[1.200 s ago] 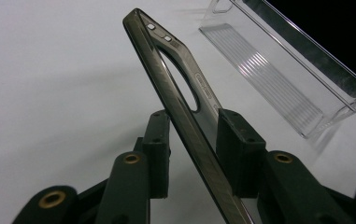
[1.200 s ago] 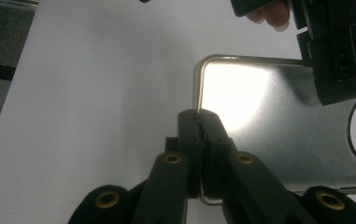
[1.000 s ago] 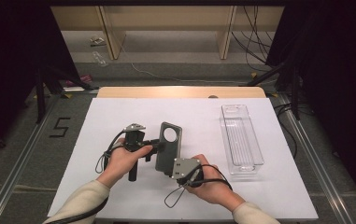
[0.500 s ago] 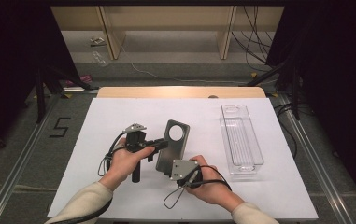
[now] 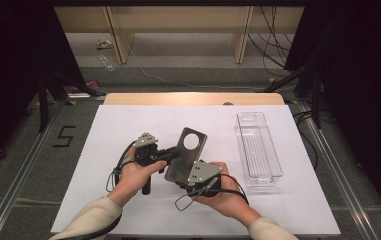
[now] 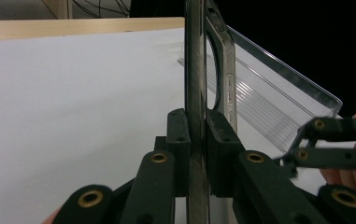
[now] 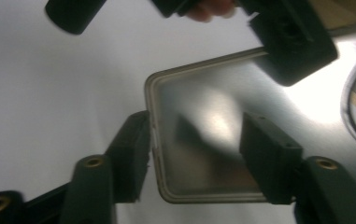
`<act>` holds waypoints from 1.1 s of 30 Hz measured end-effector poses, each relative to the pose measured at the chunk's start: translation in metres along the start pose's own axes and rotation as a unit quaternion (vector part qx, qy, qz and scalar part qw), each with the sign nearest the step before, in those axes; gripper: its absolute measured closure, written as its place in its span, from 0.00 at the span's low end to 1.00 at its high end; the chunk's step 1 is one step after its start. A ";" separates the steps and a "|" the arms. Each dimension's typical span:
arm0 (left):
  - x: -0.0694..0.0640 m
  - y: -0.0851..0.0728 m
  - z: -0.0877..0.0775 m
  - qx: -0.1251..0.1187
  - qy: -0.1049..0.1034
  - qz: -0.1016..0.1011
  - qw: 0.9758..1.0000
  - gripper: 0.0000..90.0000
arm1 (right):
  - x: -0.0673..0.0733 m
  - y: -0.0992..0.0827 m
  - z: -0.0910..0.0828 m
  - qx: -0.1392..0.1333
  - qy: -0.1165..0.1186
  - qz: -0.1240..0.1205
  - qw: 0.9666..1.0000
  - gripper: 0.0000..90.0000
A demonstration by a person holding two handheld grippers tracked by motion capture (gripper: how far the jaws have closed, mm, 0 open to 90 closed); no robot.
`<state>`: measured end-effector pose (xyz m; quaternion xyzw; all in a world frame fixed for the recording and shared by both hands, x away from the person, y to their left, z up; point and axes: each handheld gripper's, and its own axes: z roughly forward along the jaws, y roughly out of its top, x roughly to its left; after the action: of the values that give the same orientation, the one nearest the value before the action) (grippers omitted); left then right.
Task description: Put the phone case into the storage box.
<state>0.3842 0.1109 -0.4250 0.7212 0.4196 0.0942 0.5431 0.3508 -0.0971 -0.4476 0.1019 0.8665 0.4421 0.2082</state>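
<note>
The metal plate sits clamped in the left tongs, so the right tongs, jaws just opened around its corner, should back off straight without knocking it.

Cream sleeves, black brass-riveted jaws, grey three-cornered plates

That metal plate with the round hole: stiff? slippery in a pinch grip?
The metal plate looks rigid: clamped at one edge by the left gripper, it stands straight with no sag. Its brushed, shiny face probably makes it slippery. The right gripper has just been opening, its fingers loose around the plate's corner.
</note>
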 end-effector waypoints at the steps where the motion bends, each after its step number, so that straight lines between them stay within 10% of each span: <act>1: 0.000 0.000 0.000 -0.002 0.001 0.003 1.000 0.90 | -0.002 0.000 -0.001 -0.006 -0.005 0.010 1.000 0.42; 9: 0.002 -0.003 -0.004 -0.024 0.010 0.012 1.000 0.90 | -0.014 -0.004 -0.008 -0.042 -0.060 0.068 0.995 0.26; 33: 0.002 -0.007 -0.016 -0.051 0.013 0.023 0.998 0.90 | -0.046 -0.010 -0.022 -0.106 -0.121 0.213 0.964 0.21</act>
<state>0.3725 0.1240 -0.4248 0.7007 0.4046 0.1371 0.5714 0.3820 -0.1352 -0.4317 0.3143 0.7416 0.5496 0.2220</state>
